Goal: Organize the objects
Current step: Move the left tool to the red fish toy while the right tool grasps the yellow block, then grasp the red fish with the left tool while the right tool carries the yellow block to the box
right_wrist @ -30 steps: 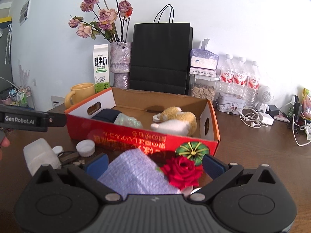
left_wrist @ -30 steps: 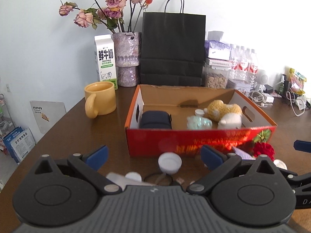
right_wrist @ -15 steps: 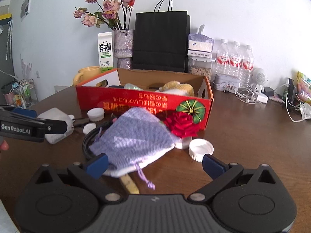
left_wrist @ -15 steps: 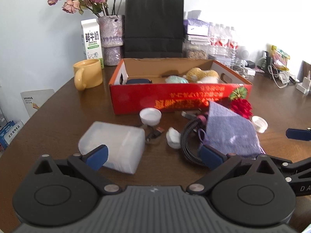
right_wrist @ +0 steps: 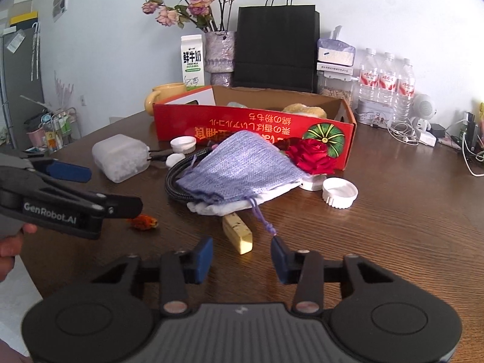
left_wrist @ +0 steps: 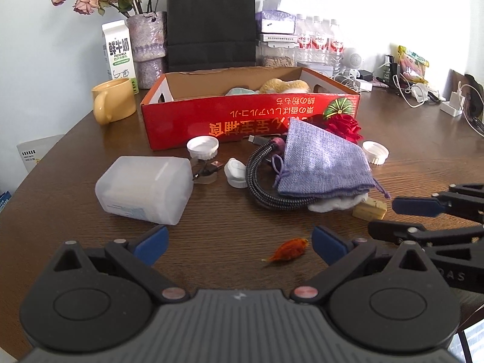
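A red cardboard box stands on the brown table and holds a yellow plush toy and other items. In front of it lie a purple cloth pouch, a coiled black cable, a red rose, a translucent plastic box, white lids, a yellow block and a small orange piece. My left gripper is open and empty, just behind the orange piece. My right gripper is open and empty, just behind the yellow block.
A yellow mug, a milk carton, a vase of dried roses and a black paper bag stand behind the box. Water bottles, chargers and cables crowd the back right. The table edge curves at the left.
Both grippers have pulled back from the red box toward the table's near side and lowered. The right gripper's jaws have narrowed. The orange piece and yellow block have come into view.
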Available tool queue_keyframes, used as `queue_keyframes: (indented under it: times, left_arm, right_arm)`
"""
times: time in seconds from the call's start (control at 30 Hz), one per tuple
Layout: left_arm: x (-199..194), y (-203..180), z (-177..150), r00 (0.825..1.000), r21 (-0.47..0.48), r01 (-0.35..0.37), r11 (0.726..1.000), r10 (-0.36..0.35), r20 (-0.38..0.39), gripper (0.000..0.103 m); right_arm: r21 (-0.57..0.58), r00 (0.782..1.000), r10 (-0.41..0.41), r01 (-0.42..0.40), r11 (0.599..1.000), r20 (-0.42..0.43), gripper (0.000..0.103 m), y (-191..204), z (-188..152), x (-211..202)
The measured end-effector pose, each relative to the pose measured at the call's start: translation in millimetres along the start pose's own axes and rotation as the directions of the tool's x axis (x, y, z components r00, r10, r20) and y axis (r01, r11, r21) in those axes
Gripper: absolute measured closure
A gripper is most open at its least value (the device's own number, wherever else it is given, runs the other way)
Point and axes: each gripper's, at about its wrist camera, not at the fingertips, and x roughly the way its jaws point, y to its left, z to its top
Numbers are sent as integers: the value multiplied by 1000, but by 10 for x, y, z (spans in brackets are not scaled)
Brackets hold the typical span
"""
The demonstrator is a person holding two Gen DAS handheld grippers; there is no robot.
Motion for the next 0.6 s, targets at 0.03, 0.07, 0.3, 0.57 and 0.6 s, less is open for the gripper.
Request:
queue_keyframes:
  times: [0.03,0.07,0.3,0.57,0.6]
  left_arm:
    - [-5,-2,-5,1000,2,1,1000,-1,0,0]
    - [-11,-4,-13,1000,5,2,1000,-2,2,0]
    - [4,-24,-47,1000,23,0,1000,0,-9,0]
    - [74,-68,-55,1000,51,19,999,-18,-20,3]
    - [83,-81,-58,1000,56,25,998,-24,-20,4]
  right_arm:
    - [-4,1000,-2,2,1000,-1,64,6,10,27]
    - [-8,1000,-2,2,1000,-1,64,8,28,55]
    - [-27,1000,28,-28,999,-15,73,49,105,211]
    - [-8,999,45,-45,999,14,93,15,37,126]
    - [-6,999,43,-43,999,17,93,6,32,107]
